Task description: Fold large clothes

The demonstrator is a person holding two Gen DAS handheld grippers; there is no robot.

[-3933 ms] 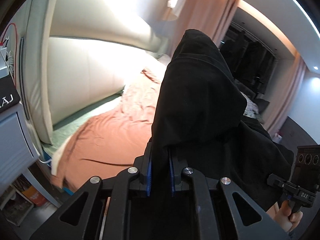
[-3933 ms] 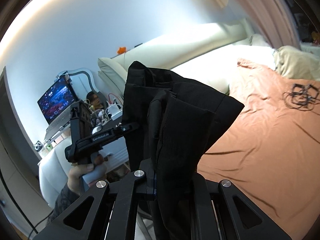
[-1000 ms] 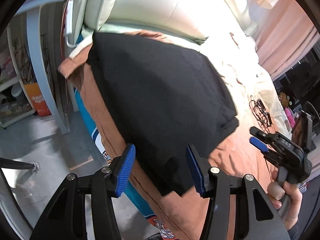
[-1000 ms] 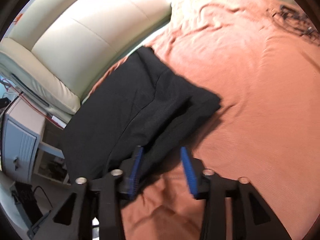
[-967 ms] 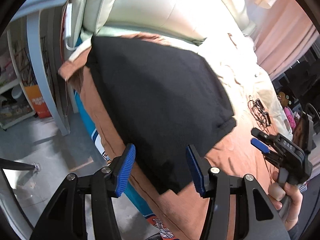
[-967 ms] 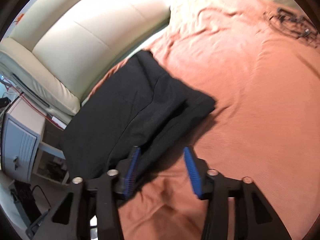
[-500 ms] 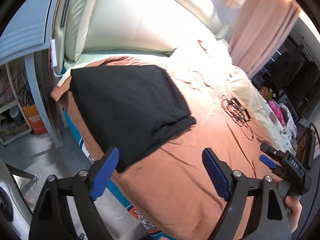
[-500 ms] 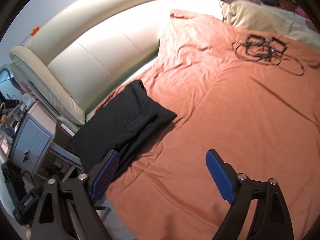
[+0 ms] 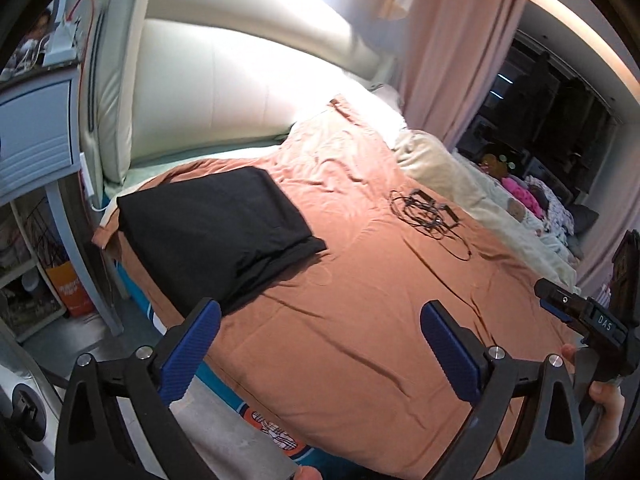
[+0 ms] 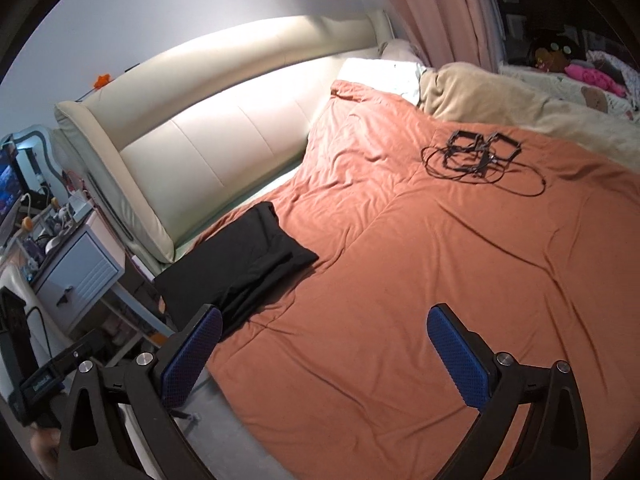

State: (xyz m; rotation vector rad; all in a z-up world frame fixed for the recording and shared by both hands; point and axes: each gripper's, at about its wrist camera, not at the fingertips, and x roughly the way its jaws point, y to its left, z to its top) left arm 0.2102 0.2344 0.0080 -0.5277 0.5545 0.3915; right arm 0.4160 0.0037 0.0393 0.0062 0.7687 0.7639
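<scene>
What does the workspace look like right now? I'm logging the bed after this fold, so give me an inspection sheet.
Surface: bed with orange cover, lightly creased.
Job's things: black garment lies folded flat at the corner by the headboard.
Clutter: beige blanket and soft toys along the far side.
Grippers: left gripper and right gripper, jaws just opened wide, nothing between them, both clear of the garment.
Cables: black cable tangle lying on the cover.
Surroundings: nightstand, pink curtain.
</scene>
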